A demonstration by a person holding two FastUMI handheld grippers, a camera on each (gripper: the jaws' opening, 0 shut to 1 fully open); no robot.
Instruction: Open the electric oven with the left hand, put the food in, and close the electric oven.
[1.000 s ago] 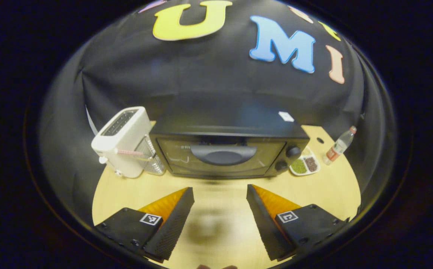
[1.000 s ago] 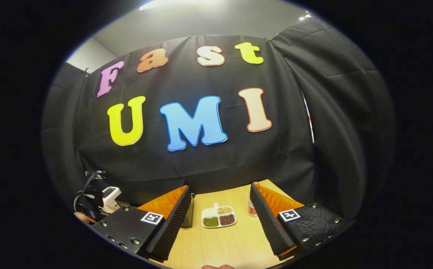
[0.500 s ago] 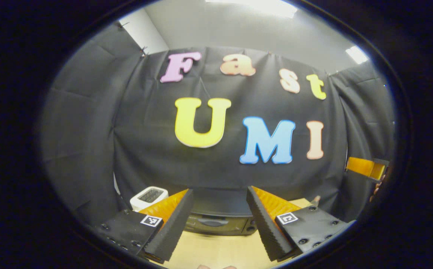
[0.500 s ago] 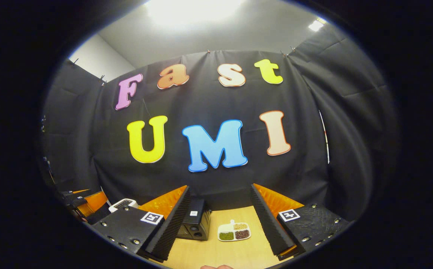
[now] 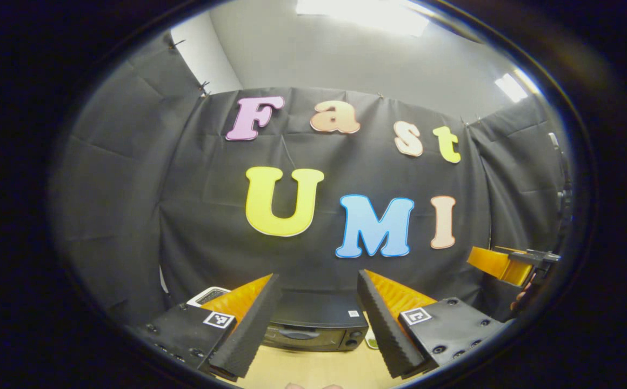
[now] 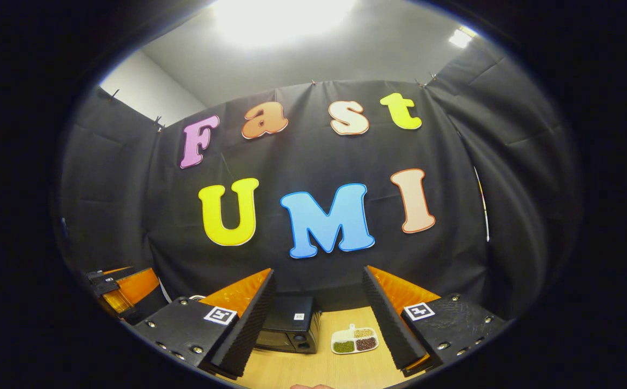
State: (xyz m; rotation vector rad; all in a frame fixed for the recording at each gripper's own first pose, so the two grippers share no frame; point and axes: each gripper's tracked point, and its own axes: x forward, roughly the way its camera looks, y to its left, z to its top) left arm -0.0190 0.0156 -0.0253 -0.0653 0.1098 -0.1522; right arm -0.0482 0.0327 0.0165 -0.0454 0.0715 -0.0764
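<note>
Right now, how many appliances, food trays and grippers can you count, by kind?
Appliances: 2, the electric oven and the toaster
Food trays: 1, the divided tray
Grippers: 2, the left gripper and the right gripper
Total: 5

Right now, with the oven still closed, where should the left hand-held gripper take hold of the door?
Grip the curved handle near the top of the electric oven door, coming from the front. It is a wide horizontal bar, so the fingers should likely close above and below it.
</note>
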